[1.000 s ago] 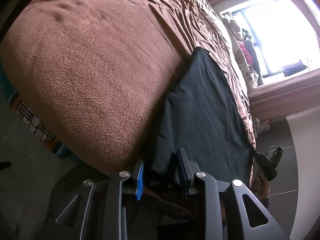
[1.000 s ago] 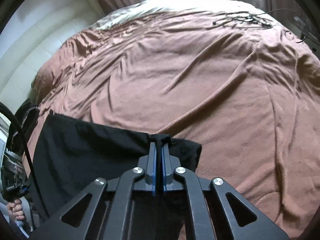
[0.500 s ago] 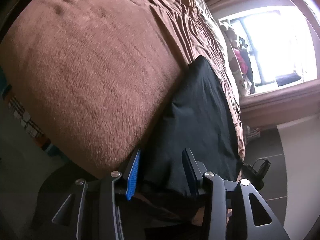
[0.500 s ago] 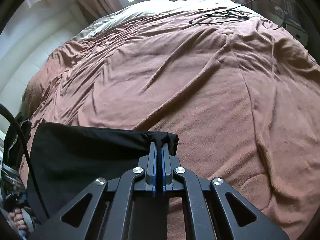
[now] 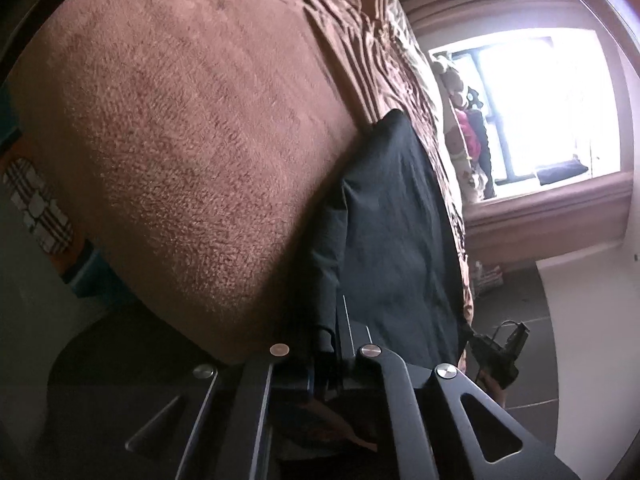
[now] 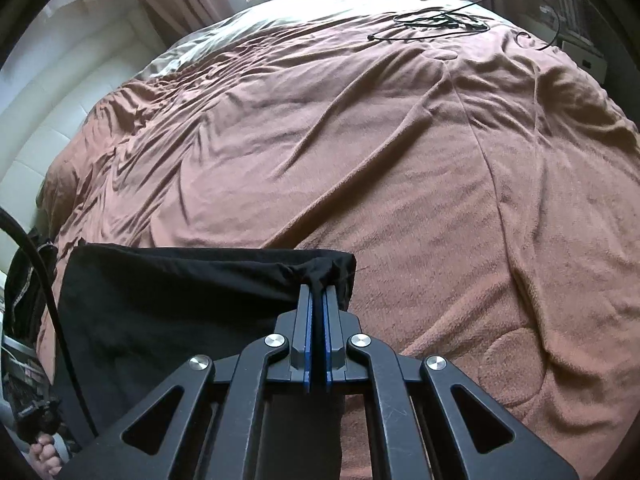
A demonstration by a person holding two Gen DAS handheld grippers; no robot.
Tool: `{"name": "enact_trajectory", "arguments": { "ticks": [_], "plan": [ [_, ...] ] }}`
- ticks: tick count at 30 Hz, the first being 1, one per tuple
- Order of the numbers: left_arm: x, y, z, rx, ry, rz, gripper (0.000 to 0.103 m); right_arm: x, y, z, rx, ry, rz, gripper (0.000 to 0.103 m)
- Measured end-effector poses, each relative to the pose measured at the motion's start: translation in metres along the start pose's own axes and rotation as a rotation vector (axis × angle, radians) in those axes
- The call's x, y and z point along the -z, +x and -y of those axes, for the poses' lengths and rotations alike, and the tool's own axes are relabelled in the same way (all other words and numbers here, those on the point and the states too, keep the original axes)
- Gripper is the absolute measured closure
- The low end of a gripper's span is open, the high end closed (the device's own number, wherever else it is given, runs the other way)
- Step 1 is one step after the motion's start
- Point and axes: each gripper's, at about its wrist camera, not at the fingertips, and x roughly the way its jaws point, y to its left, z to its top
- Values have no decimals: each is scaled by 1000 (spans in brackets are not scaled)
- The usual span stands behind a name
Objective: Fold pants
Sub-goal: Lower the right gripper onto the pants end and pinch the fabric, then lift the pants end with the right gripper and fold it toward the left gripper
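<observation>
The black pants [image 5: 396,236] lie on a brown blanket [image 5: 192,128] over the bed, near its edge. My left gripper [image 5: 326,340] is shut on a bunched edge of the pants at the bed's side. In the right wrist view the pants [image 6: 160,304] spread out to the left, and my right gripper [image 6: 316,292] is shut on their far right corner, which is pinched up between the blue pads [image 6: 306,320]. The other gripper [image 5: 500,356] shows small at the far end of the pants in the left wrist view.
The brown blanket [image 6: 400,160] covers the wide bed. A black cable [image 6: 436,22] lies on it at the far side. A bright window [image 5: 536,112] with stuffed toys stands beyond the bed. A plaid bag [image 5: 38,208] sits by the floor at left.
My left gripper's jaws were open around the pants' edge and have closed on it. My right gripper stayed shut on its corner and pulled the pants out flatter.
</observation>
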Motion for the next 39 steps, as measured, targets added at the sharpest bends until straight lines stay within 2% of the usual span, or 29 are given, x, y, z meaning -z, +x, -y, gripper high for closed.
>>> {"name": "enact_trajectory", "arguments": {
  "ticks": [6, 12, 16, 22, 28, 33, 39],
  "plan": [
    [-1, -2, -1, 20, 5, 2, 97, 5, -36, -19, 102, -56, 56, 101],
    [2, -5, -4, 40, 2, 12, 97, 25, -68, -57, 70, -113, 115, 101],
    [4, -8, -7, 54, 0, 14, 97, 40, -74, -78, 5, -141, 99, 101],
    [6, -14, -7, 76, 8, 20, 97, 61, -66, -112, -75, -185, 57, 101],
    [5, -14, -8, 99, 2, 15, 97, 74, -55, -144, -109, -242, 25, 101],
    [6, -13, -10, 101, -5, 8, 97, 83, -29, -173, -135, -277, -18, 101],
    [8, -13, -7, 81, -3, 6, 97, 94, -2, -187, -169, -285, -63, 101]
  ]
}}
